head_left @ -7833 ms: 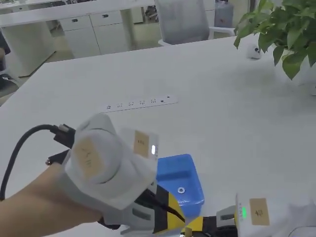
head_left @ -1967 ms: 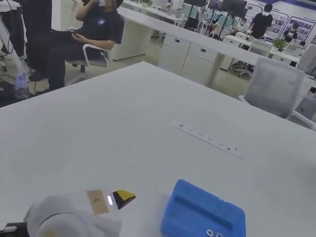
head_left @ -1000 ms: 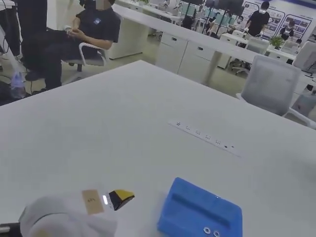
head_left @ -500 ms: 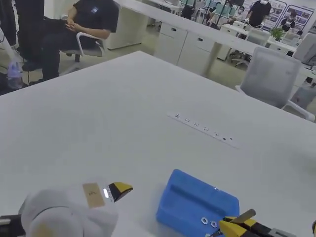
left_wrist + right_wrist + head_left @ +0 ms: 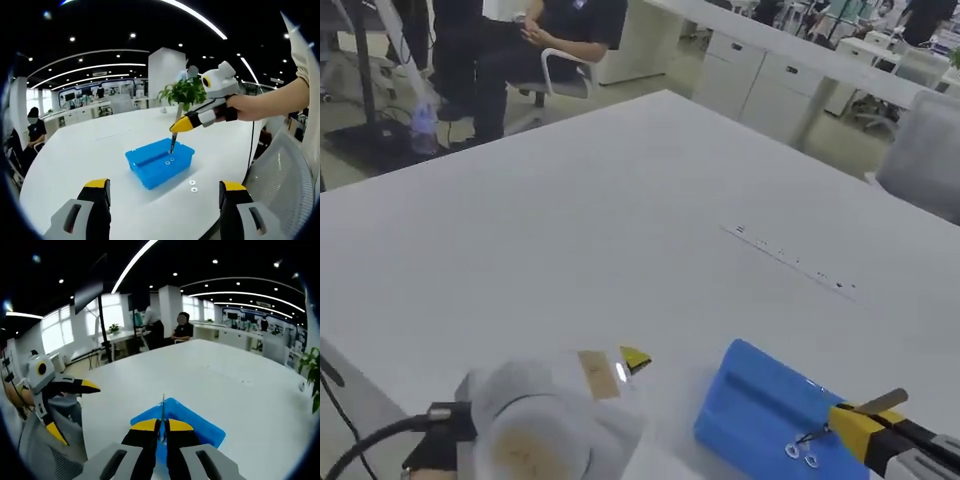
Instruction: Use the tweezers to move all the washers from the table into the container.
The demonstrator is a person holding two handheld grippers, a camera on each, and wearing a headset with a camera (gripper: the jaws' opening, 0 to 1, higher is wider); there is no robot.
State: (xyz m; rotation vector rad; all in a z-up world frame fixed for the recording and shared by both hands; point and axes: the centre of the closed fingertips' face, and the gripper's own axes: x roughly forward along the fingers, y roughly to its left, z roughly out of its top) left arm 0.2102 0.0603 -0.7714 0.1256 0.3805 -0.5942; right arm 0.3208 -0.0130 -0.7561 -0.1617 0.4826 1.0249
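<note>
Clamping the tweezers point(image 5: 163, 412) tight in the right gripper point(image 5: 162, 426) and now dipping their tips into the blue container point(image 5: 750, 395), having swung in over it within the last second. Possibly letting go of a washer beside the two washers point(image 5: 169, 161) lying inside, the tips being too small to read. Keeping the left gripper point(image 5: 165, 184) spread wide and idle, and still leaving loose washers point(image 5: 193, 186) on the table point(image 5: 75, 160) just beside the container.
</note>
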